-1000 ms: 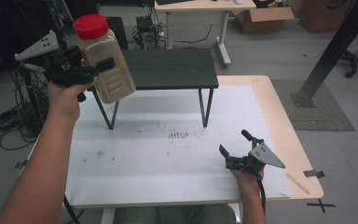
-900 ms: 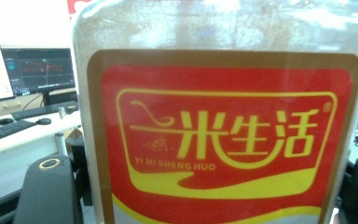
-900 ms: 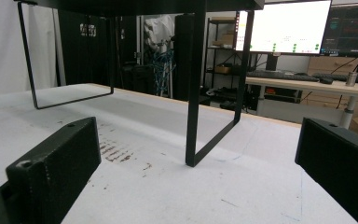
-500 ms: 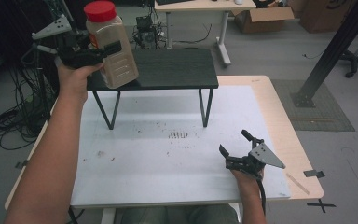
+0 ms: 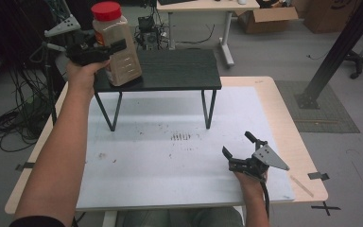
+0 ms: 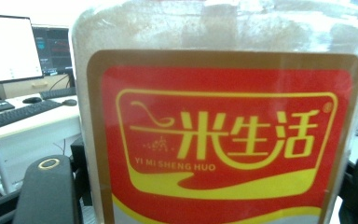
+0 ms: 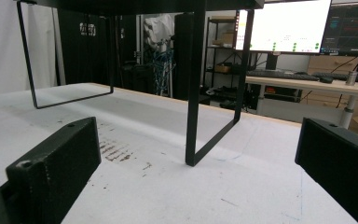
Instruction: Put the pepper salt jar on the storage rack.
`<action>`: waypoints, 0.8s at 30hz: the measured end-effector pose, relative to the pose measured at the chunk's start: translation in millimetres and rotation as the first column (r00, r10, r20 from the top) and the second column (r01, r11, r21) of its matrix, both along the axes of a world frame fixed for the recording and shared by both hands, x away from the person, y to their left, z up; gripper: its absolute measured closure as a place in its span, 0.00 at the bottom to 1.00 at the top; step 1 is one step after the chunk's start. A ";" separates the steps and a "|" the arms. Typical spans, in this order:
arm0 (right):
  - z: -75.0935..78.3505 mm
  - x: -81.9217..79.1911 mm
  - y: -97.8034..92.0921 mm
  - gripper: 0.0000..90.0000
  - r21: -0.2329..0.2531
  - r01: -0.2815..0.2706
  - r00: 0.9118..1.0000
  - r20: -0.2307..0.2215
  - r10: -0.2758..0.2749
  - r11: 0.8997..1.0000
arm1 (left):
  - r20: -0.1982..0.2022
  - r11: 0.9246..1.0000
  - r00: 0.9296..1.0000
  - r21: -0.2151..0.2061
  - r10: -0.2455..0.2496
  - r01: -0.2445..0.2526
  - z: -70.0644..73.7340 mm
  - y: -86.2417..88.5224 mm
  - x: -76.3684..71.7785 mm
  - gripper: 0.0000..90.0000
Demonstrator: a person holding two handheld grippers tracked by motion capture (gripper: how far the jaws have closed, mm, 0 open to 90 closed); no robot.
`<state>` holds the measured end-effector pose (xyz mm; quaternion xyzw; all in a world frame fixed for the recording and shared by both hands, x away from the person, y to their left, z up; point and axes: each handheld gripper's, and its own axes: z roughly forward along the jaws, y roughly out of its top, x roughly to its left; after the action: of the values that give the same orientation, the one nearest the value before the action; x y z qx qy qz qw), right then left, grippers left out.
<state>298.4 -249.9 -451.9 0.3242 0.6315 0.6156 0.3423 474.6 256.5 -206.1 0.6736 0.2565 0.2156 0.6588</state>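
A clear jar (image 5: 123,66) of pale grains, with a red lid (image 5: 106,10) and a red and yellow label (image 6: 223,130), is in my left gripper (image 5: 116,52), which is shut on its sides. The jar is slightly tilted, with its base at the left end of the black raised shelf (image 5: 179,71). I cannot tell whether the base touches the top. In the left gripper view the jar sits between the two jaws. My right gripper (image 5: 236,143) rests open on the white table mat (image 5: 170,165) at the front right, with nothing between its jaws (image 7: 196,177).
The shelf stands on thin black legs (image 7: 193,93) at the back of the mat, with open space beneath it. Dark smudges (image 5: 179,137) mark the middle of the mat. Desks, monitors and cables lie beyond the table.
My left gripper has carried the jar away from the person and lowered it to the left end of the shelf. The right gripper has stayed still.
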 end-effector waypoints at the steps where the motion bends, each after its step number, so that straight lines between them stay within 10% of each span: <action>1: 0.0 0.1 -0.1 0.00 0.000 0.001 1.000 0.000 -0.001 1.000 | -0.001 1.000 1.000 0.005 0.003 -0.003 -1.6 -0.8 1.7 0.26; 24: 0.0 -0.1 0.3 0.00 -0.003 0.000 1.000 0.001 0.000 1.000 | -0.018 0.999 0.999 0.017 0.035 -0.035 -2.1 -9.7 0.5 0.16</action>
<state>298.3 -249.6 -451.9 0.3234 0.6322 0.6149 0.3430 475.1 246.8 -208.2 0.6765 0.2722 0.2233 0.6468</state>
